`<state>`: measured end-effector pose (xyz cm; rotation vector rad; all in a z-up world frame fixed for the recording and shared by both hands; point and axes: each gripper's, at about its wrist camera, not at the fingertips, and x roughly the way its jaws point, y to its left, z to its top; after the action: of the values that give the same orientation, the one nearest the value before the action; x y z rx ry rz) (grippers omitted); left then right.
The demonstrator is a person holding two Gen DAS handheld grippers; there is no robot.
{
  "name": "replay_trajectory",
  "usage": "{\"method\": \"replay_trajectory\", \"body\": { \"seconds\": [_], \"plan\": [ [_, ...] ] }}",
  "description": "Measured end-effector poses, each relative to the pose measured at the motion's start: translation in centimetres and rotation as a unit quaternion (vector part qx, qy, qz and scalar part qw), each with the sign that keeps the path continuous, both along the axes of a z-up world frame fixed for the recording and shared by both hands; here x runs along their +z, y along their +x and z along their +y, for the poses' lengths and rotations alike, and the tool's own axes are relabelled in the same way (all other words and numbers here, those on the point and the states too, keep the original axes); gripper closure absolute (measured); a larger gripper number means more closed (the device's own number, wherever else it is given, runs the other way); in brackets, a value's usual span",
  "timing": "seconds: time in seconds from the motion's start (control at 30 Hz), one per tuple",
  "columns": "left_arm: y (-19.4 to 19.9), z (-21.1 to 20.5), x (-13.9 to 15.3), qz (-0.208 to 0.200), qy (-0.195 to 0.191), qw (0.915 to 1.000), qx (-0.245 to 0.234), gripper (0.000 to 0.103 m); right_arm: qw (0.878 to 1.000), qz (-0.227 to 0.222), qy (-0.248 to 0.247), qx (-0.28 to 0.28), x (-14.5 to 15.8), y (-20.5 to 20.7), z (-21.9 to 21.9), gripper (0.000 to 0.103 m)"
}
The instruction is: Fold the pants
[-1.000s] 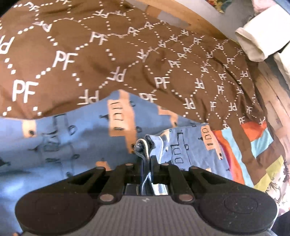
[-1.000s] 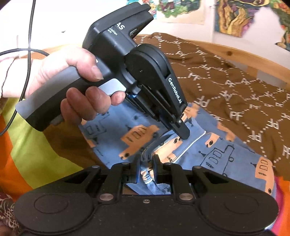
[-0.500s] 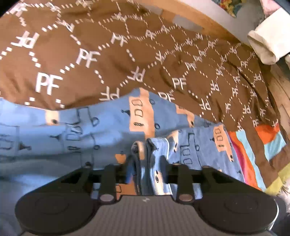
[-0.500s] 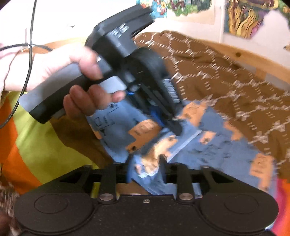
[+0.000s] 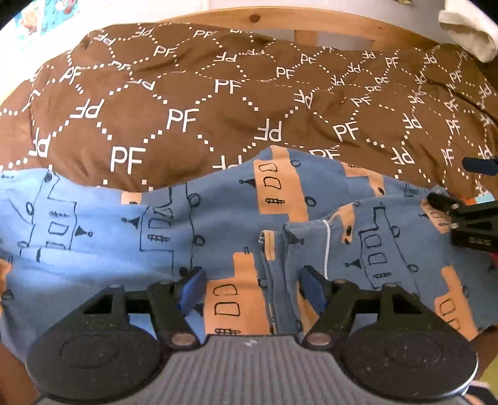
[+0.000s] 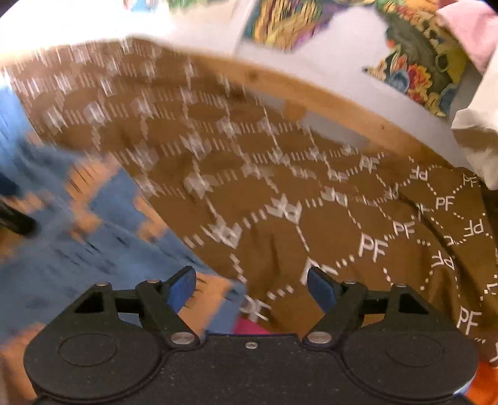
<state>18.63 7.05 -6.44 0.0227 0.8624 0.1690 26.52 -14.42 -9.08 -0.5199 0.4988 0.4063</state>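
Both jaws just opened wide (nothing gripped) over pants (image 5: 218, 218)

Free room, left wrist view: brown PF-print duvet (image 5: 193, 102) spans the upper half of the frame, unobstructed. Blue patterned pants (image 5: 218, 218) cover the middle band, with a raised folded ridge at centre, directly between the spread fingers of the left gripper (image 5: 250, 288), untouched by the pads. Obstacle at right edge: tip of the right gripper (image 5: 448, 202), just over the pants. Wooden bed frame (image 5: 326, 25) bounds the top; a white cloth (image 5: 470, 34) sits upper right. Right wrist view, blurred: duvet open at centre, pants at left.
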Motion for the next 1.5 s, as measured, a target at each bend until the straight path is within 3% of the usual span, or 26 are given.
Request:
{"method": "replay_trajectory", "body": {
  "seconds": [0.13,0.2,0.3,0.57,0.73,0.87,1.0,1.07,1.17,1.27,1.33,1.4,1.43,1.5],
  "plan": [
    [-0.5,0.3,0.6,-0.003,0.000,1.0000,0.001,0.028,1.000,-0.008,0.016,-0.018,0.6,-0.3,-1.1,0.019],
    [-1.1,0.3,1.3,-0.024,0.002,0.9997,0.005,0.029,0.999,-0.023,0.022,-0.014,1.8,-1.7,-1.4,0.018],
    [-1.0,-0.1,2.0,-0.052,0.015,0.9985,-0.005,0.029,0.999,-0.033,0.041,0.003,3.2,-4.5,-1.8,0.007],
    [1.8,-0.1,0.2,-0.015,-0.001,0.9989,0.045,0.027,0.999,-0.007,-0.003,0.031,0.3,-10.6,0.1,0.004],
    [1.3,-0.2,0.7,-0.011,0.010,0.9990,0.042,0.024,0.999,-0.023,0.007,0.024,1.4,-10.7,-0.2,0.004],
    [0.1,0.1,1.5,-0.011,0.008,0.9982,0.059,0.020,0.998,-0.029,0.044,0.042,2.1,-11.6,-0.3,0.001],
    [-1.1,0.4,2.2,-0.010,0.003,0.9974,0.071,0.017,0.997,-0.007,0.017,0.068,0.6,-11.8,0.7,0.001],
    [-2.7,0.5,3.2,-0.031,-0.003,0.9969,0.073,0.016,0.997,-0.010,0.027,0.069,0.6,-11.9,0.5,0.001],
    [-6.6,0.8,5.3,-0.105,0.010,0.9916,0.074,0.015,0.995,-0.020,0.061,0.080,1.4,-12.0,0.0,0.001],
    [-9.9,2.0,6.9,-0.164,0.058,0.9772,0.121,0.015,0.993,-0.028,0.085,0.077,1.9,-11.9,-0.2,0.001],
    [-11.3,3.8,7.6,-0.183,0.066,0.9670,0.165,0.016,0.992,-0.030,0.092,0.080,2.1,-12.0,-0.3,0.001],
    [-11.6,6.3,8.0,-0.183,0.048,0.9622,0.195,0.018,0.991,-0.032,0.094,0.086,2.2,-12.3,-0.1,0.001],
    [-11.5,7.5,8.1,-0.184,0.036,0.9608,0.204,0.024,0.991,-0.034,0.095,0.090,2.3,-12.5,0.1,0.001],
    [-11.1,9.8,8.1,-0.187,0.009,0.9627,0.195,0.026,0.990,-0.037,0.096,0.099,2.3,-12.8,0.3,0.001]
  ]
}}
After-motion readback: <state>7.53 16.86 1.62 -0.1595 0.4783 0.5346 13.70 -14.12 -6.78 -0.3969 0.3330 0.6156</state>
